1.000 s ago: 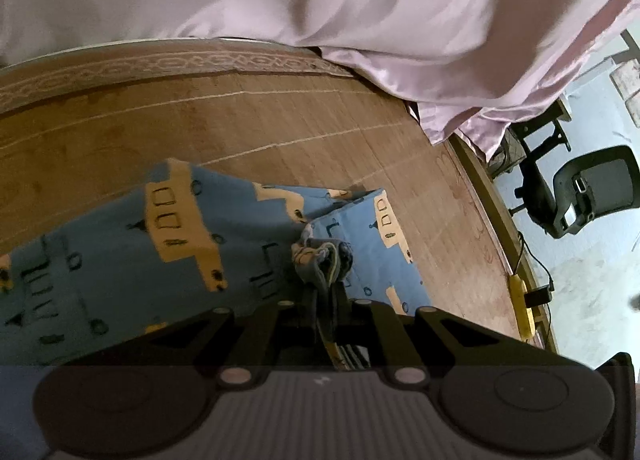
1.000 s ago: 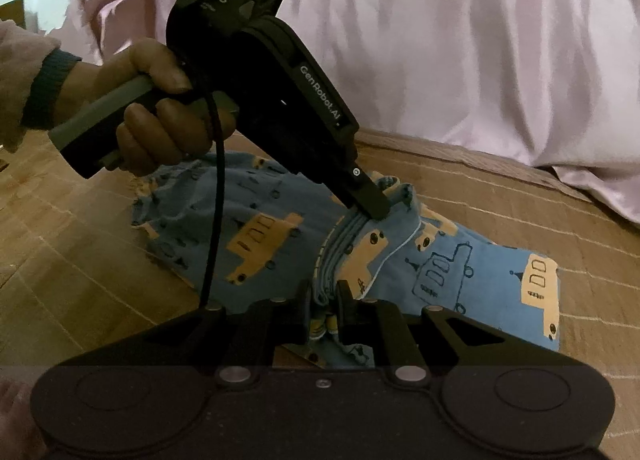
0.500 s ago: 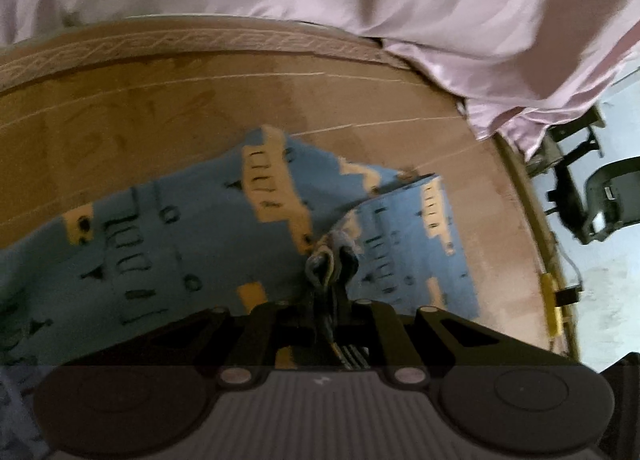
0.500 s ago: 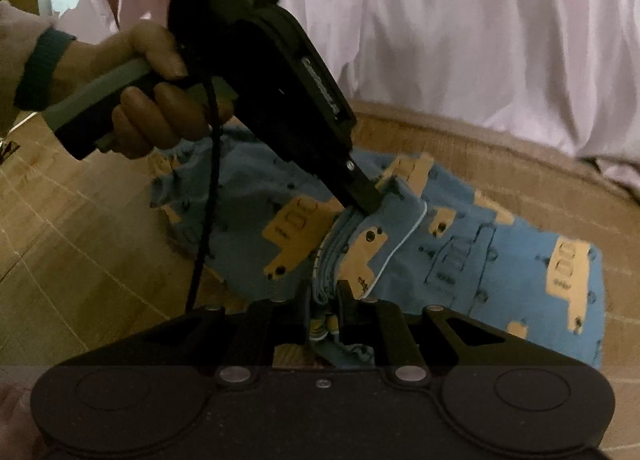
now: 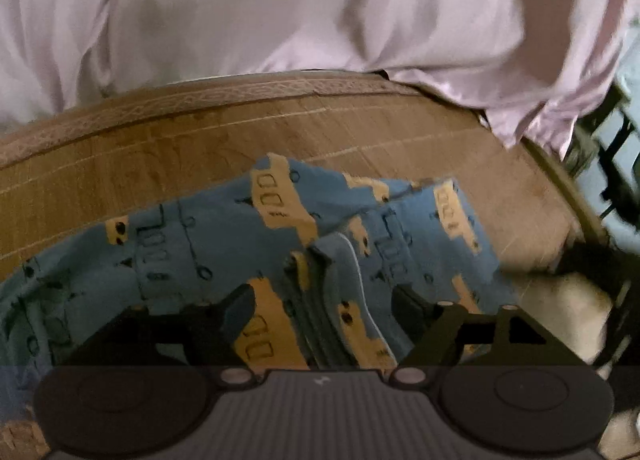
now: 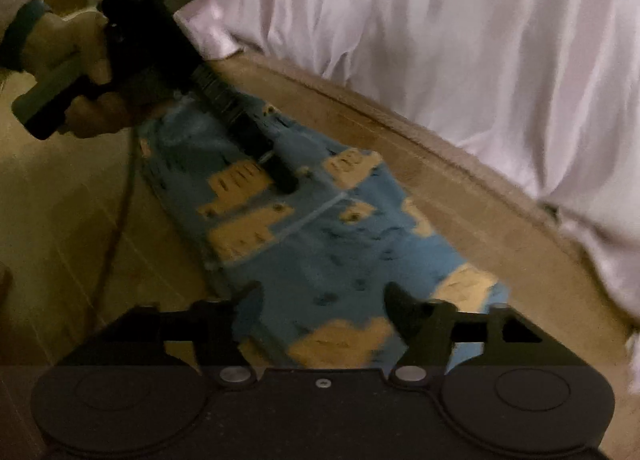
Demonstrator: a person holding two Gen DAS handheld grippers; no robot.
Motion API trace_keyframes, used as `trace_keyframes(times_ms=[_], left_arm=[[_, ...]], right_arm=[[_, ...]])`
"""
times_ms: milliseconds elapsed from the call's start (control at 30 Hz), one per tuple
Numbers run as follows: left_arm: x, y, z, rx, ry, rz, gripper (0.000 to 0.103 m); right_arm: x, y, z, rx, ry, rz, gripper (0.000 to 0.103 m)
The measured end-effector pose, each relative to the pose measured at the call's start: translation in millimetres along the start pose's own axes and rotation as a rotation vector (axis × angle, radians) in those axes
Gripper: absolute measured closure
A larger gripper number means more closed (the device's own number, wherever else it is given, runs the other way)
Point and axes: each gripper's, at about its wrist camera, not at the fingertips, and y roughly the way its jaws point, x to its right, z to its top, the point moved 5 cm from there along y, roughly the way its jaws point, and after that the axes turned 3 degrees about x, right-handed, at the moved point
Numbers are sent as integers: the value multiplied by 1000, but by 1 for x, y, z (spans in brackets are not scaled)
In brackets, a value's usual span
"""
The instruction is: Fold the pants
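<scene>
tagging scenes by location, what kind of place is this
Probably a bedroom or living room at home: the blue pants lie on a woven mat, pale pink draped fabric hangs behind, perhaps bedding or a curtain.

Looks like a room in a home, maybe a bedroom. Shown by a woven straw mat (image 5: 168, 148) with a patterned border on the bed or floor, a soft pink sheet (image 5: 304, 8) bunched up at 12 o'clock, and a black chair (image 5: 616, 164) at 3 o'clock.

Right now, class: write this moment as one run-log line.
left gripper: open | right gripper: open | pants: folded, flat on mat | grasp: none
</scene>
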Motion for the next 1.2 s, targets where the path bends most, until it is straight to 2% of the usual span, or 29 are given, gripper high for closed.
trace_keyframes(times_ms=[100, 200, 300, 400, 500, 600, 667, 767, 900, 1033, 1200], left_arm=[[8, 6, -14, 10, 57, 86, 23], [7, 12, -28, 6, 142, 181, 22], [1, 7, -34, 32, 131, 175, 17], [-5, 2, -37, 35, 88, 181, 13], [-5, -3, -42, 28, 109, 202, 10], [-9, -6, -46, 25, 103, 218, 9], [-10, -8, -47, 33, 82, 227, 9], [-9, -9, -49, 32, 79, 239, 8], [-11, -8, -50, 30, 69, 244, 6], [-12, -7, -49, 28, 62, 247, 5], [-12, -8, -50, 29, 62, 249, 5]], right_arm=[[10, -4, 6, -51, -114, 25, 24], [13, 5, 10, -51, -173, 40, 22], [16, 25, 12, -1, -192, 10, 22], [31, 48, 12, 52, -77, -25, 22], [48, 62, 12, 124, 85, 1, 22], [62, 73, 20, 167, 222, -17, 22], [66, 78, 27, 185, 274, 31, 21], [60, 85, 35, 192, 241, 76, 14], [55, 104, 35, 135, 212, 36, 13], [64, 104, 37, 164, 243, -25, 12], [71, 81, 42, 221, 290, -51, 4]])
